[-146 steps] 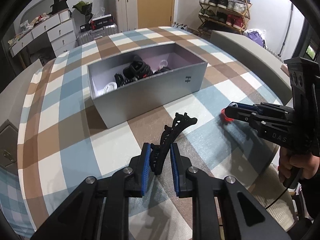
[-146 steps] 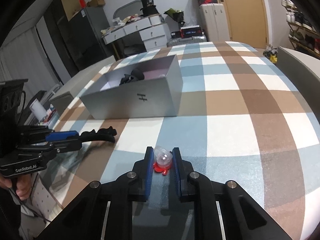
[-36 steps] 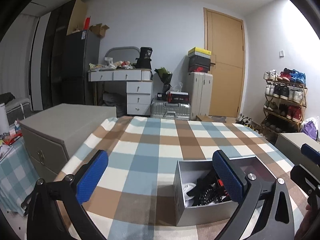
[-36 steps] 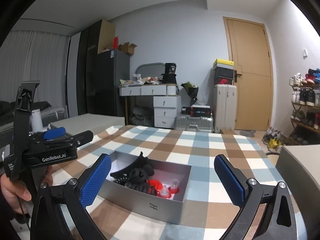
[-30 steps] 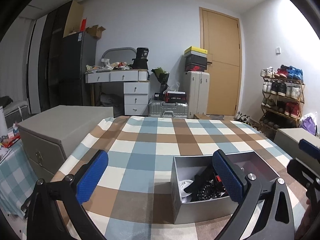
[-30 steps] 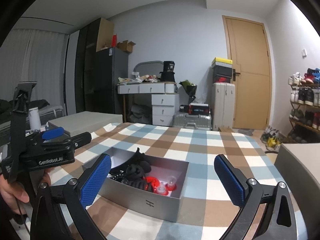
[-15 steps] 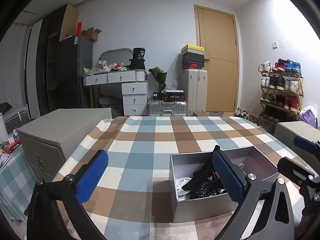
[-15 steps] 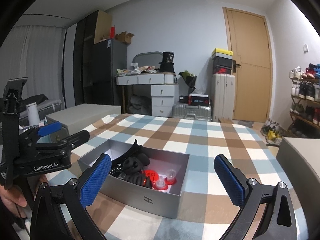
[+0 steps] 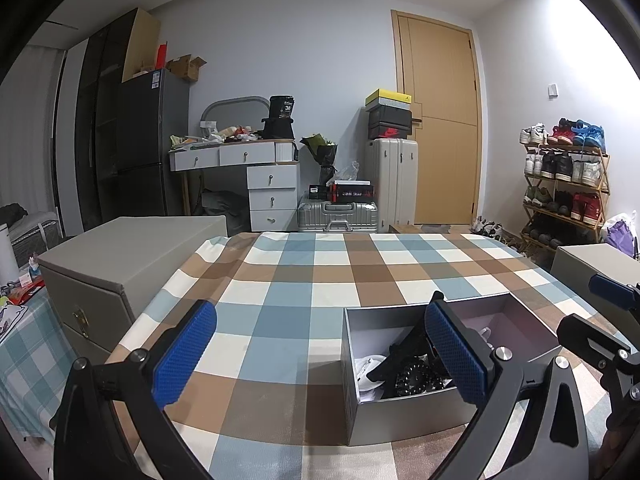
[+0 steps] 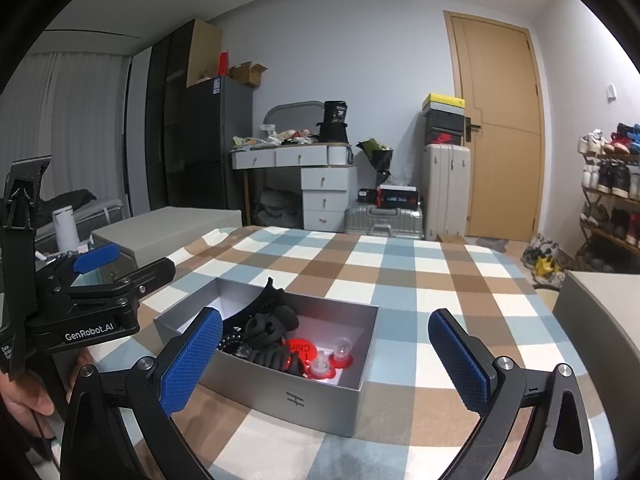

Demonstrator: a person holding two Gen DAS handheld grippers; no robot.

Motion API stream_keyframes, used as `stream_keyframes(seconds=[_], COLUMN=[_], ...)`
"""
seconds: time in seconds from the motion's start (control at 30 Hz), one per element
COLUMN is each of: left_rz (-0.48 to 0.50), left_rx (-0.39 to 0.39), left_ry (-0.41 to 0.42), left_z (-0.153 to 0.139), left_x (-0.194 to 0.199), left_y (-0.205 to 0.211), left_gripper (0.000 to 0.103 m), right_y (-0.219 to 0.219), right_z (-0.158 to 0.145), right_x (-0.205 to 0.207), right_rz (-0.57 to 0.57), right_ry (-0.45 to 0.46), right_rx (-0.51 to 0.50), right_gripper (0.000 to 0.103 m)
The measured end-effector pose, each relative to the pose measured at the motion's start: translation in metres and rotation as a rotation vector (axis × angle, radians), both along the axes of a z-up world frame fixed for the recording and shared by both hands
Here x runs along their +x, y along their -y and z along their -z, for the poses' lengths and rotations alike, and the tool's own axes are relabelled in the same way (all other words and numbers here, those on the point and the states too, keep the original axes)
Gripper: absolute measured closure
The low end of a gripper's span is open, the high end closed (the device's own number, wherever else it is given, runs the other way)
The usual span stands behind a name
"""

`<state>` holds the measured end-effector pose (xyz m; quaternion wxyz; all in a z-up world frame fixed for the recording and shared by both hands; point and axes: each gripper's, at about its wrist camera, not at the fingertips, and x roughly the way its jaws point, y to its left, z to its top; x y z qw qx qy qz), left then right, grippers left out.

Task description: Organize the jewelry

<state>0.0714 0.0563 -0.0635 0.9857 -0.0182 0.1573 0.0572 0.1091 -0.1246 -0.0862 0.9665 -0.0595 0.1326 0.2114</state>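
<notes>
both tools held above the checked tablecloth [image 9: 288, 280], pointing across the room. left tool [image 9: 320, 356]: blue pads spread wide, nothing between them. right tool [image 10: 326, 360]: same, pads spread wide and empty.

grey open box [image 10: 280, 396] sits on the counter, near its front edge. in the left wrist view the box [image 9: 408, 416] lies to the right of centre, partly behind the right-hand pad [image 9: 456, 356]. in the right wrist view it lies left of centre, with the left-hand pad [image 10: 192, 360] overlapping its near corner.

contents, right wrist view: large black hair claw [image 10: 264, 304] leaning up over the far rim; black hair accessories [image 10: 272, 340] piled in the middle; red-based clear pieces [image 10: 332, 360] at the right end, next to a red round tag [image 10: 300, 348]. left wrist view adds a white item [image 9: 370, 364] at the left end and a dark beaded piece [image 9: 414, 374]; exact type cannot be told.

a hand [image 10: 24, 392] grips the left tool's handle at the left edge of the right wrist view.
</notes>
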Motion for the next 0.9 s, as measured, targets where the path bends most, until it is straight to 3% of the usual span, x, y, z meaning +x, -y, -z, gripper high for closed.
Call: stream_keyframes(seconds=[0.9], left_rz=[0.000], left_rx=[0.000], left_ry=[0.000], left_z=[0.0003], left_x=[-0.0003], left_y=[-0.0006], left_gripper=[0.001], right_y=[-0.0002], right_z=[-0.0002], right_x=[0.0008], right_rz=[-0.001], right_ry=[-0.003], right_rx=[-0.001], right_gripper=[0.000])
